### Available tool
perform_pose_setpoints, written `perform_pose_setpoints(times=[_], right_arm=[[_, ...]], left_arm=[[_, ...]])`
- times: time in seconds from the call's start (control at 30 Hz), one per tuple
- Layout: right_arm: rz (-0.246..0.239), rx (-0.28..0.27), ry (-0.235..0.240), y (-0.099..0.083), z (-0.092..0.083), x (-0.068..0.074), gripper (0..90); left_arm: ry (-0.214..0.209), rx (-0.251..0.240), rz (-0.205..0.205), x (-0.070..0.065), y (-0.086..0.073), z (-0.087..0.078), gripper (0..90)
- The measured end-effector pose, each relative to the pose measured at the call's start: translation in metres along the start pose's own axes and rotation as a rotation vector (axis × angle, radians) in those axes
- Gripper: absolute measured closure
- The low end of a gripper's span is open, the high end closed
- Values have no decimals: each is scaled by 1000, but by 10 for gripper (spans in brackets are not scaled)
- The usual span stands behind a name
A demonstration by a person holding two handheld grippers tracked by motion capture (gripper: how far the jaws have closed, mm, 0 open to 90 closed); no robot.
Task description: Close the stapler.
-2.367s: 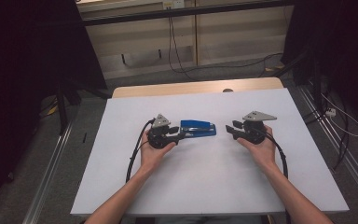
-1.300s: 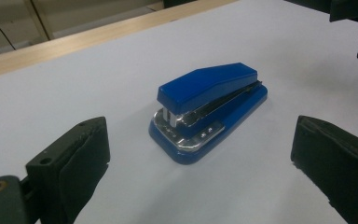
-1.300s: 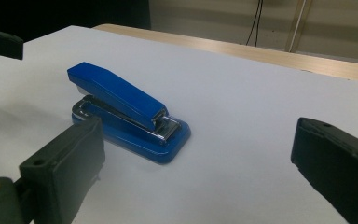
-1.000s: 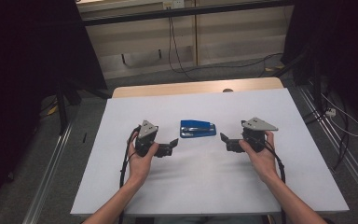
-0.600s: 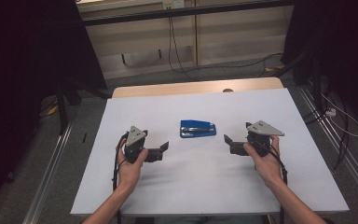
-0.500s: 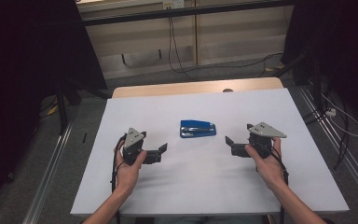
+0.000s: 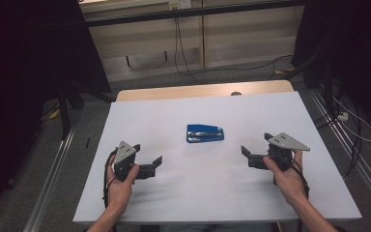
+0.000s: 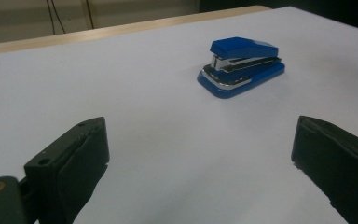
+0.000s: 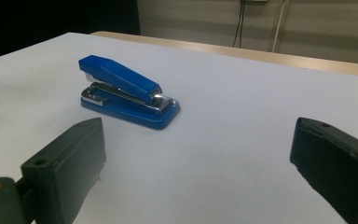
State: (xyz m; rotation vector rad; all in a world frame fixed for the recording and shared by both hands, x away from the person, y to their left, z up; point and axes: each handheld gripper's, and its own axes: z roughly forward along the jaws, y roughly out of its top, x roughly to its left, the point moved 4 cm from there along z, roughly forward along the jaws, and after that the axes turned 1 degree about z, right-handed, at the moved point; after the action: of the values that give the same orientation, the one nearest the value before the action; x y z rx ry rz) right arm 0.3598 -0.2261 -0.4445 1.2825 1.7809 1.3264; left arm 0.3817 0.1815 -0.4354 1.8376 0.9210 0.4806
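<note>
While idle: stapler (image 7: 205,133) alone at mid-table, touched by neither gripper.
Stapler: blue, closed, flat on its base on the white table (image 7: 198,193); long axis across the table, well back from the near edge.
Left gripper (image 7: 150,164): jaws spread wide, nothing held; near left of stapler, well apart from it; low over the table.
Right gripper (image 7: 252,157): jaws spread wide, nothing held; near right of stapler, also apart; pointed inward.
Left gripper view: stapler (image 8: 241,65) ahead and right of centre, mouth end toward the camera.
Right gripper view: stapler (image 9: 128,92) ahead and left of centre, hinge end at far left.
Step in hand (judged): pause between grasps; stapler set down, both grippers standing off.
Next move (judged): forward reach by one gripper, jaws kept apart until astride the narrow body, then closure across the sides, not the ends.
Edges: wooden strip (image 7: 203,91) along the far side; table edges well off from stapler on all sides.
Open room: bare white surface all round; straight approach free from either side.
Risk (judged): sliding on the smooth top if nudged by one jaw before closure.
</note>
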Motion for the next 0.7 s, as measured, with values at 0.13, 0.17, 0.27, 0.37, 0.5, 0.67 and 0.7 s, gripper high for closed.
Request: perform_pose_setpoints(times=[0.13,0.17,0.27,0.37,0.5,0.67,0.7], right_arm=[[2,-3,-11,-3,-8,-2,33],[4,-1,-13,-4,-10,-3,33],[10,-5,-26,-7,-16,-6,31],[14,-17,-48,-8,-23,-9,31],[9,0,-77,-13,-31,-14,27],[27,-3,-96,-18,-40,-19,28],[23,-2,-100,-19,-42,-20,27]], left_arm=[[9,12,10,5,-7,-8,42],[15,16,10,6,-9,-10,42],[35,15,19,10,-11,-17,42],[64,20,32,12,-15,-24,42],[77,25,33,11,-19,-32,43],[78,19,39,10,-23,-41,43],[79,25,42,11,-23,-42,43]])
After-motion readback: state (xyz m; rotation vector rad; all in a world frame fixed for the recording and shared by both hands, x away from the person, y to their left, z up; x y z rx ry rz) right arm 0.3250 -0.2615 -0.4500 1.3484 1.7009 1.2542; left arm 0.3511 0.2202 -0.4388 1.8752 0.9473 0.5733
